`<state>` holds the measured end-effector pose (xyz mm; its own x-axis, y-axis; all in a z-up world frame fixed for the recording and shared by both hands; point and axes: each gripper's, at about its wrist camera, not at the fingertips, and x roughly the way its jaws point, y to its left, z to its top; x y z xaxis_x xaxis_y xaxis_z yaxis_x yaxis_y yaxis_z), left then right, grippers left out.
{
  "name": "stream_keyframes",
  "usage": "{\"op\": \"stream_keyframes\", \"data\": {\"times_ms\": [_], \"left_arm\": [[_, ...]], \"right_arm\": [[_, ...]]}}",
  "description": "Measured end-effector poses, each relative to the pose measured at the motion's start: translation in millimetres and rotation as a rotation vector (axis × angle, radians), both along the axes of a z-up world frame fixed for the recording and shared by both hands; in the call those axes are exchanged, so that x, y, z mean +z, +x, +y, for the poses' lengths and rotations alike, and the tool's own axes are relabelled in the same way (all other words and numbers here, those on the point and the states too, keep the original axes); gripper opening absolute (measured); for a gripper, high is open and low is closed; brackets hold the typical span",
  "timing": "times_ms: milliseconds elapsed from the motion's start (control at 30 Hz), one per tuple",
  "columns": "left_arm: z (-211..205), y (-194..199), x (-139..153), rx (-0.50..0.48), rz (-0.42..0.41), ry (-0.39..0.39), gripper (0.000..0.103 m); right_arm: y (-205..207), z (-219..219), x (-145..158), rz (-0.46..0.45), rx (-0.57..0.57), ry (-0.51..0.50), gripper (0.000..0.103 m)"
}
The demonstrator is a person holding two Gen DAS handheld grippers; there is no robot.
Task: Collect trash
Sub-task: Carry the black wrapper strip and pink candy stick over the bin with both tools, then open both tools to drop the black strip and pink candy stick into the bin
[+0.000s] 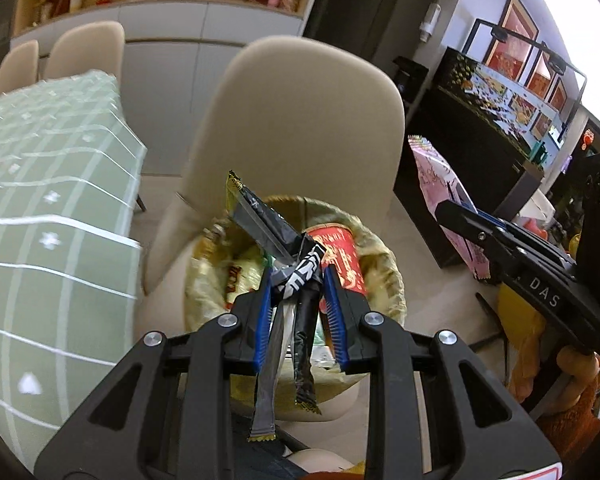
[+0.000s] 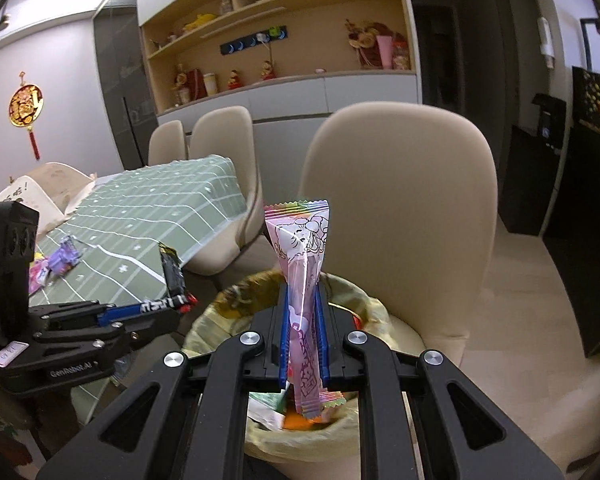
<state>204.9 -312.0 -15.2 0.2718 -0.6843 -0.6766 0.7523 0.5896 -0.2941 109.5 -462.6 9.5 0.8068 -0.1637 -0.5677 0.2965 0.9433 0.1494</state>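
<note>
Two claws holding snack wrappers above a lined trash bin (image 2: pixel 300 436).
The left claw (image 1: pixel 298 280) is pinching crumpled black-and-silver wrappers (image 1: pixel 268 228); the right claw (image 2: pixel 303 320) is clamping a pink cartoon-printed wrapper (image 2: pixel 300 240), standing upright.

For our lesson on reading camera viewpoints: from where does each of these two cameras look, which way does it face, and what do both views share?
Left wrist: sits on the left gripper, facing forward and down at the lined bin; its fingers clamp black wrappers; the right gripper enters at right.
Right wrist: sits on the right gripper, facing forward and down at the bin; its fingers clamp a pink wrapper; the left gripper enters at left.
Shared: bin, beige chair, green tablecloth, wall shelves.
</note>
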Motion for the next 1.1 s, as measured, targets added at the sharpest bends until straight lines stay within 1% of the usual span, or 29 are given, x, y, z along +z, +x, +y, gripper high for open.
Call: {"op": "stream_keyframes", "data": {"times_ms": [167,233,267,300,367,467,533,633,700,800,867,967,1000,1100], "left_arm": [[-20.9,6.7,-20.5,-0.014,0.064,0.01,0.024],[-26.7,10.8,-25.2,-0.029,0.078,0.013,0.024],[-30.9,12.7,-27.8,-0.038,0.083,0.023,0.03],[-33.8,14.4,-29.6,-0.045,0.091,0.029,0.038],[-32.3,17.2,-29.1,-0.031,0.09,0.028,0.043],[-20.6,23.0,-24.4,0.015,0.094,0.007,0.046],[-7.9,28.5,-18.9,0.061,0.096,-0.004,0.047],[7.7,31.3,-12.5,0.105,0.084,-0.007,0.048],[21.3,30.2,-8.7,0.129,0.064,0.005,0.048],[36.2,26.1,-3.5,0.141,0.035,0.023,0.048],[49.0,24.6,-1.2,0.151,0.037,0.017,0.048],[63.6,24.9,0.9,0.171,0.043,0.006,0.049],[68.5,25.1,1.1,0.177,0.046,0.003,0.049],[77.7,25.5,1.1,0.191,0.052,-0.004,0.049]], "right_arm": [[1.1,-9.9,-9.6,0.015,-0.017,0.018,0.012],[2.4,-11.4,-12.2,0.02,-0.022,0.022,0.013],[2.5,-11.8,-13.2,0.022,-0.023,0.023,0.013],[3.5,-12.0,-14.7,0.024,-0.025,0.025,0.013],[5.9,-12.6,-15.5,0.027,-0.025,0.029,0.013],[10.2,-11.8,-19.4,0.038,-0.019,0.032,0.013],[15.9,-9.9,-23.8,0.048,-0.008,0.041,0.013],[26.1,-3.7,-31.8,0.062,0.019,0.068,0.013],[34.7,3.2,-39.5,0.078,0.049,0.1,0.013],[48.5,16.6,-56.1,0.121,0.103,0.143,0.013],[59.6,23.3,-75.7,0.176,0.118,0.175,0.013],[74.2,26.7,-105.4,0.262,0.112,0.192,0.013],[78.4,27.0,-113.8,0.279,0.106,0.194,0.013],[86.3,27.7,-122.6,0.302,0.088,0.157,0.013]]}}
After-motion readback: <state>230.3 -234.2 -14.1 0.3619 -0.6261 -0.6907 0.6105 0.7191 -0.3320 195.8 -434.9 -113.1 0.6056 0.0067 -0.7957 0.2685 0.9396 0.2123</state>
